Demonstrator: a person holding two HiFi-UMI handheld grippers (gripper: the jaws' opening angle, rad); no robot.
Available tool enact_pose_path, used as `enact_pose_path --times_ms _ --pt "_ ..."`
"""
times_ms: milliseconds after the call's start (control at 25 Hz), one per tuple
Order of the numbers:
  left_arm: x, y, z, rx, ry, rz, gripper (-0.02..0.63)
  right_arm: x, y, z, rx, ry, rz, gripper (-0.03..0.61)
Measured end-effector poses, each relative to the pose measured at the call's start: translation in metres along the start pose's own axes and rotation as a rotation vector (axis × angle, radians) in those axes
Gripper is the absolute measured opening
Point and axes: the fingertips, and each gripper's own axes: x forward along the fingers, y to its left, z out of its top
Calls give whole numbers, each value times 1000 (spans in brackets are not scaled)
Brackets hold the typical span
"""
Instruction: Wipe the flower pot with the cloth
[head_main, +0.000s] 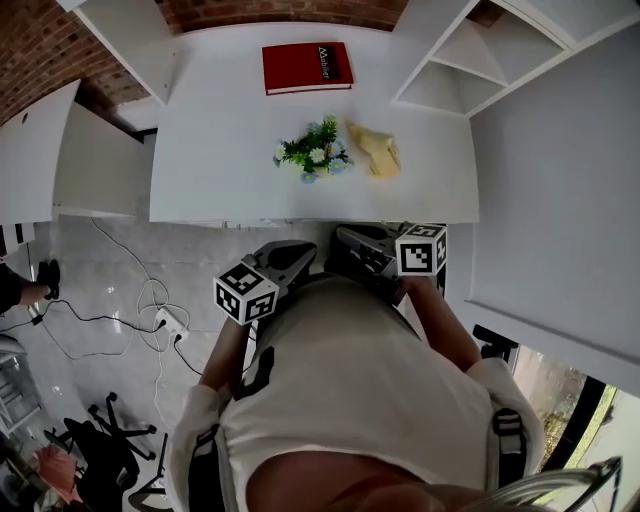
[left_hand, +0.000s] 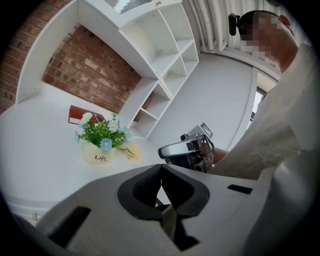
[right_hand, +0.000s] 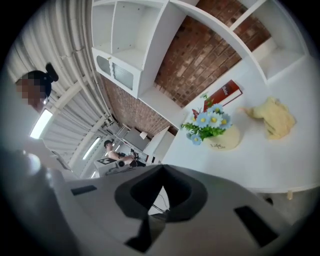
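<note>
A cream flower pot (head_main: 313, 155) with green leaves and blue and white flowers stands mid-table. Just right of it lies a crumpled yellow cloth (head_main: 374, 150). Both grippers hover short of the table's near edge, away from pot and cloth. My left gripper (head_main: 306, 252) is shut and holds nothing, and so is my right gripper (head_main: 346, 240). In the left gripper view the closed jaws (left_hand: 161, 169) point toward the pot (left_hand: 99, 152) and cloth (left_hand: 131, 151). In the right gripper view the closed jaws (right_hand: 162, 169) sit below the pot (right_hand: 222, 139) and cloth (right_hand: 274, 117).
A red book (head_main: 307, 67) lies at the back of the white table (head_main: 220, 190). White shelf units flank the table on both sides. On the floor to the left are cables with a power strip (head_main: 170, 322) and an office chair (head_main: 110, 450).
</note>
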Motion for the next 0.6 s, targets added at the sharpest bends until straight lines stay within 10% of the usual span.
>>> enact_pose_path --times_ms 440,520,600 --pt "40 18 29 -8 54 87 20 -61 -122 96 -363 74 -380 21" --pt "46 20 32 -14 65 106 20 -63 -144 107 -384 89 -420 167" --pt "51 22 37 -41 53 120 20 -63 -167 116 -391 102 -452 179"
